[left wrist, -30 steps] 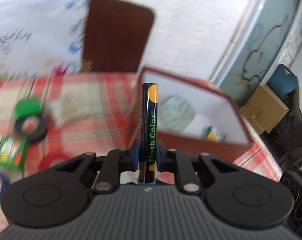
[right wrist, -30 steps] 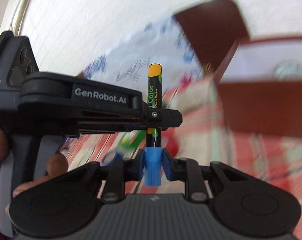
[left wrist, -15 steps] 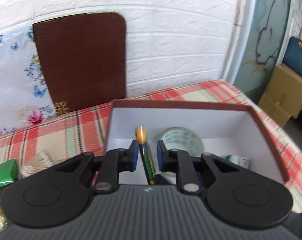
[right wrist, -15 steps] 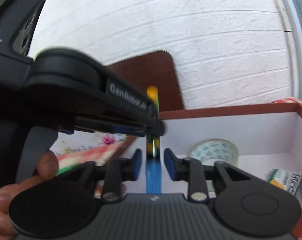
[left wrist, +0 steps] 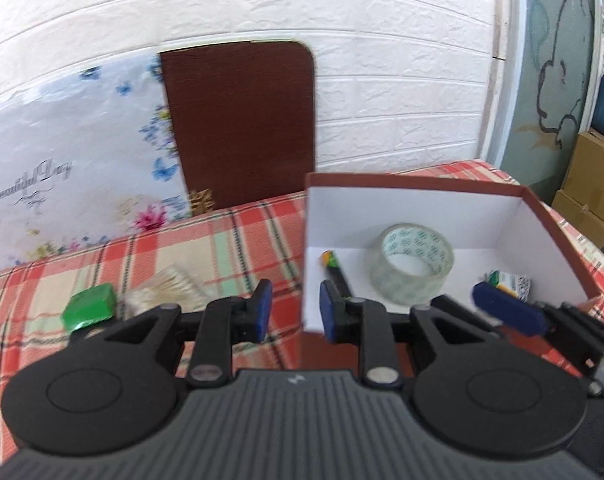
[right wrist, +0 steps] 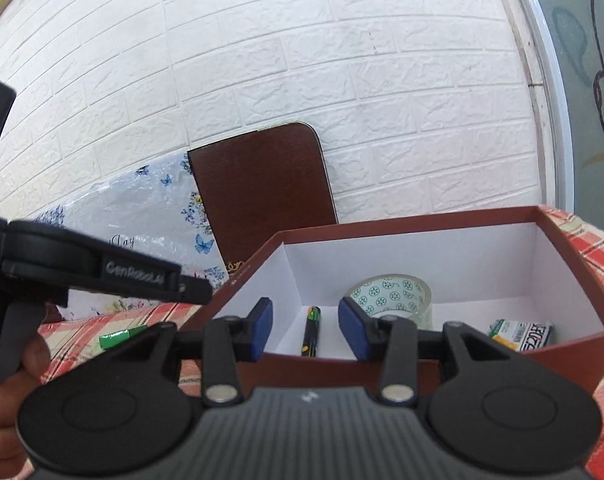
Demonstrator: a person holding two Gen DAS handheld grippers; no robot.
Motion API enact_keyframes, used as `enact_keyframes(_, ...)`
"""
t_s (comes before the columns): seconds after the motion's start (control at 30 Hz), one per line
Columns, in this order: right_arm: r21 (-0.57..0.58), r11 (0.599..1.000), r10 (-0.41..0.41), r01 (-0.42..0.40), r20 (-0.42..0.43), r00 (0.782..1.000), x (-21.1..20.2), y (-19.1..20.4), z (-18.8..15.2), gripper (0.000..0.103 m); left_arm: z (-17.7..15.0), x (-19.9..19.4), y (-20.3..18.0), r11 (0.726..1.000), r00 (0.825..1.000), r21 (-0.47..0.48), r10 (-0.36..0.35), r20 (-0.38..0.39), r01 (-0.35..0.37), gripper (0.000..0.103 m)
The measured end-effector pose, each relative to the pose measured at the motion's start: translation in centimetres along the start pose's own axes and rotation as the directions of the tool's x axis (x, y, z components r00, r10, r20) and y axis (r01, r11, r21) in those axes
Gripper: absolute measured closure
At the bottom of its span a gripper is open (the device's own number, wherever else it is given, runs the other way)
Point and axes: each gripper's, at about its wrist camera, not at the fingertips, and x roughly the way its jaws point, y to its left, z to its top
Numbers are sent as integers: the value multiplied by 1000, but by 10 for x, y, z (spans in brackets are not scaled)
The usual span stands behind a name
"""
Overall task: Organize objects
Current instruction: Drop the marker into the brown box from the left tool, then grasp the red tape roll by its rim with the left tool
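Note:
A black marker with an orange cap [left wrist: 336, 274] lies free on the white floor of the brown box [left wrist: 558, 232], beside a clear tape roll [left wrist: 412, 266]. My left gripper [left wrist: 295, 314] hangs at the box's near left corner; its jaws are opening and nothing is between them. My right gripper [right wrist: 306, 328] hovers over the box's near wall [right wrist: 382, 372], jaws opening too. The marker [right wrist: 312, 330] lies on the floor beyond it, untouched. One right fingertip [left wrist: 506, 312] shows in the left wrist view; the left gripper [right wrist: 101, 272] and a hand [right wrist: 5, 400] show at the left of the right wrist view.
A small printed carton [right wrist: 522, 332] lies in the box's right corner. On the checked cloth left of the box are a green block [left wrist: 89, 308] and a bag of cotton swabs [left wrist: 169, 288]. The brown lid [left wrist: 241, 120] and a floral bag [left wrist: 69, 168] lean on the wall.
Both grippers held the marker upright a second ago. They carried it over the box and let go; it now lies inside. The left gripper has shifted left, off the box.

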Motion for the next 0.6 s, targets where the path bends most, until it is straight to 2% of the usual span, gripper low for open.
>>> enact_keyframes(0.2,-65,997,37,-40,-39,999,-19,34,-8,63,-25,-10,44,995,996,-49,87,-31,-88,74)
enact_keyframes(0.4,-148,984,83,-103,-136,987,-21,72,-32,63,-60,-19,108,973,980,-123,190,-61,-196,73)
enact_keyframes(0.5,-196,968,115,-156,-202,973,-15,92,-48,61,-88,-26,157,937,961,-217,257,-98,-273,73)
enact_keyframes(0.6,-253,944,144,-212,-264,954,-5,116,-64,59,-123,-35,210,884,941,-326,299,-158,-336,73)
